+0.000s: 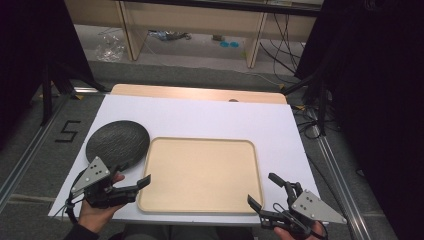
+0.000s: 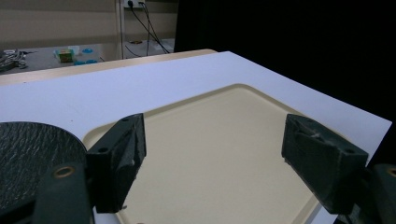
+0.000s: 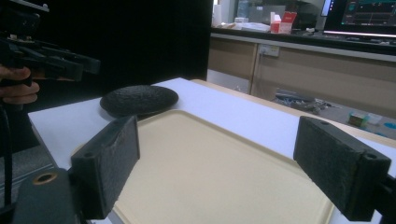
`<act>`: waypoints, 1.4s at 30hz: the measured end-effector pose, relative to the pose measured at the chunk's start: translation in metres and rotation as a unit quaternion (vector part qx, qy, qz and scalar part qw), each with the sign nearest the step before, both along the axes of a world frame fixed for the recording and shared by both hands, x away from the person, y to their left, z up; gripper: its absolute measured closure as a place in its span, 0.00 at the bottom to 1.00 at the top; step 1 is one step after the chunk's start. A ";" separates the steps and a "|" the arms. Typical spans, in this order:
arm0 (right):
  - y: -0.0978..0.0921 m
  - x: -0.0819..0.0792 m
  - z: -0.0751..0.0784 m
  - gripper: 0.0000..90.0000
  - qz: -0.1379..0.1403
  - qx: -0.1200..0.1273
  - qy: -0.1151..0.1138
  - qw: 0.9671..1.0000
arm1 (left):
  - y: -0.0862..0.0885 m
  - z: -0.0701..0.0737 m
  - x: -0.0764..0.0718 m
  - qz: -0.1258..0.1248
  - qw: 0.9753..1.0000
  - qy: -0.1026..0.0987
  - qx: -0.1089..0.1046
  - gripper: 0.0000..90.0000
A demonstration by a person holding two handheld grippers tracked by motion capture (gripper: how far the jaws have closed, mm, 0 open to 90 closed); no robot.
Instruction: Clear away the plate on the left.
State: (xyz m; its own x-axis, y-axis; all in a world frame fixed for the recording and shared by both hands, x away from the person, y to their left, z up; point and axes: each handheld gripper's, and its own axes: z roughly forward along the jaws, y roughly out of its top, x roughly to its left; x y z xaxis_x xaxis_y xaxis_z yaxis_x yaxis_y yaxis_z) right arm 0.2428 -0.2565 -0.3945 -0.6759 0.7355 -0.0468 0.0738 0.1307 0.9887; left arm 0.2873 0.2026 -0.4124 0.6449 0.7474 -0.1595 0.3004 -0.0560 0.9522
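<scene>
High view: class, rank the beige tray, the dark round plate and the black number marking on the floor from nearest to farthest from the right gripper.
From the right gripper:
1. Beige tray, just left of it.
2. Dark round plate, beyond the tray's far-left corner.
3. Black number marking, on the floor off the table's left edge.

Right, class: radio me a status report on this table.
Left gripper open, right gripper open, both empty. Beige tray bare. Dark plate beside it. Nothing in the way.

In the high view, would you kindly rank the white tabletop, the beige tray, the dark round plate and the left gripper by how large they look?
Largest to smallest:
1. White tabletop
2. Beige tray
3. Dark round plate
4. Left gripper, though it sits nearer the camera, so its rank against the plate is less sure.
</scene>
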 end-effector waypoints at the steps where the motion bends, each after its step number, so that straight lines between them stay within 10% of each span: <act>1: 0.000 0.000 0.000 0.17 0.000 0.000 0.000 1.000 | 0.000 0.000 0.000 0.000 1.000 0.000 0.000 0.24; 23: 0.001 -0.002 0.000 0.17 0.012 -0.008 0.017 1.000 | 0.015 -0.004 0.013 0.036 0.999 0.022 0.010 0.24; 42: 0.001 -0.001 0.000 0.17 0.015 -0.016 0.010 1.000 | 0.035 -0.010 0.028 0.096 0.992 0.073 -0.022 0.24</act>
